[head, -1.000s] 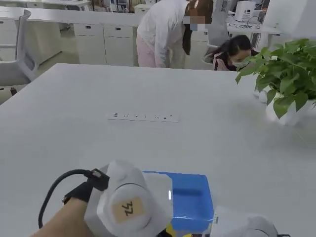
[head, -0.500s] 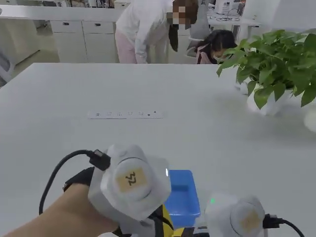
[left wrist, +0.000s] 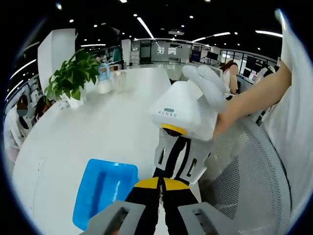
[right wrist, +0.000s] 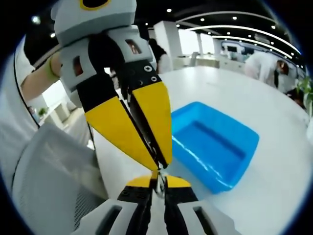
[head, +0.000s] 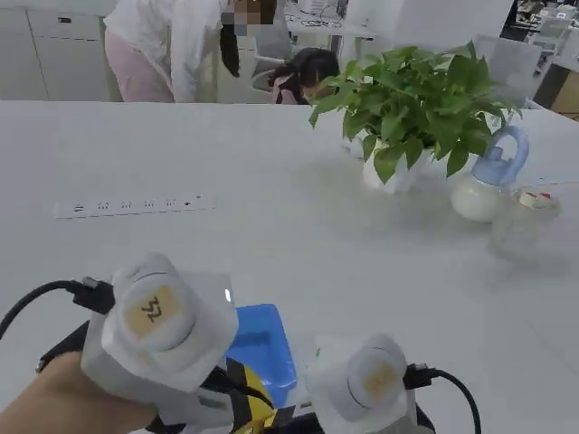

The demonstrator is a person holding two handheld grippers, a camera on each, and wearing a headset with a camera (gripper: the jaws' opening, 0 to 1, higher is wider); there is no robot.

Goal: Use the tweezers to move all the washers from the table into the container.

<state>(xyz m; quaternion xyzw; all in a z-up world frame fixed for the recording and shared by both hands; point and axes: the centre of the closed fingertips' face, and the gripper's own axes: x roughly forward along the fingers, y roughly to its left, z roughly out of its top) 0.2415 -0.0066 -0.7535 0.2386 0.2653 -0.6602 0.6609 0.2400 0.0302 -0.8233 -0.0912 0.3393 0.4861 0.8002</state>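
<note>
My left tongs [right wrist: 157,164] and right tongs [left wrist: 173,176] meet tip to tip, both closed narrow. A thin silvery sliver [right wrist: 159,185] sits in the right pair's slit, and I judge it to be the tweezers, being passed across for a better hold. The shallow blue plastic container [head: 267,348] sits on the white tabletop [head: 362,253] just beside them, lower centre of the head view, handy for dropping washers.

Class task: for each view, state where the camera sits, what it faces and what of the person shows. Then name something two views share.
Left gripper view: rides the left tool, faces the right tool and plant; a forearm shows.
Right gripper view: rides the right tool, faces the left tool; an arm shows.
Head view: on the headset, looks down at table and tools; a hand shows.
Shared: both gripper views show the blue container.
</note>
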